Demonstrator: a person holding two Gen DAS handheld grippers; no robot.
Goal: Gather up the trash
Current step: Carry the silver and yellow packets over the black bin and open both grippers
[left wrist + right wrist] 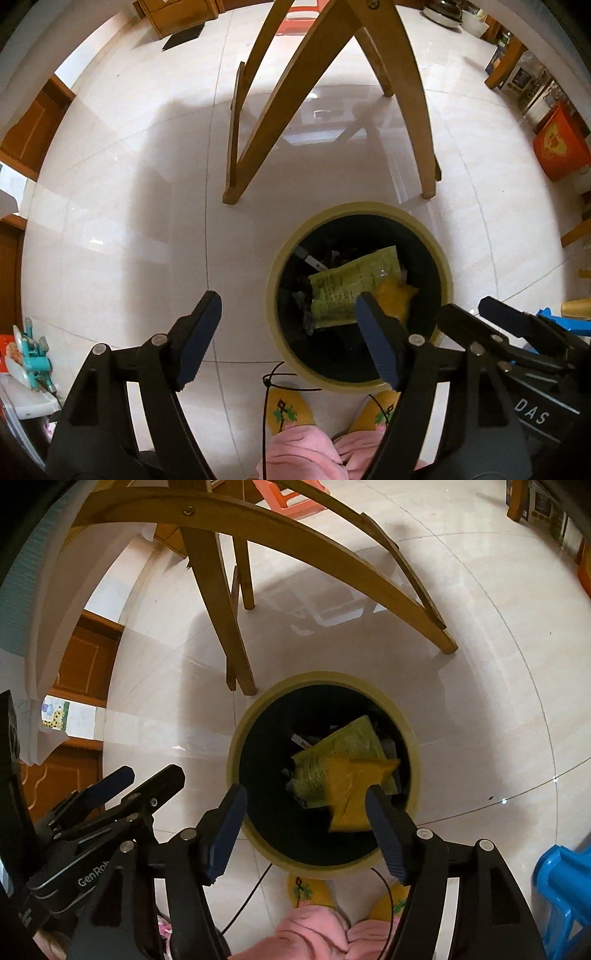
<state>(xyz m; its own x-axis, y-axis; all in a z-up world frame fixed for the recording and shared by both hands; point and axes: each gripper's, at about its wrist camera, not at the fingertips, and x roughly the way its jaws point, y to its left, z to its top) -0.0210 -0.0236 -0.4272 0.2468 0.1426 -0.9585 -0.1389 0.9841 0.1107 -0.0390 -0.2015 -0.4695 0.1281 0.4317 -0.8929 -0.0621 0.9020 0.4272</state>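
With both jaws spread wide over the bin (236,746), the left gripper (288,336) and right gripper (306,830) hold nothing; green wrapper (351,738) and yellow packet (351,786) sit inside.

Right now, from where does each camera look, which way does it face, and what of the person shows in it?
Left wrist view: sits on the left gripper, faces steeply down at the floor and the trash bin; open jaws, yellow slippers, pink trousers.
Right wrist view: sits on the right gripper, faces steeply down over the bin; open jaws, an orange-yellow wrapper beside the right finger, not pinched.
Shared: bin, green packet inside it, wooden chair legs, slippers, and each other's gripper.
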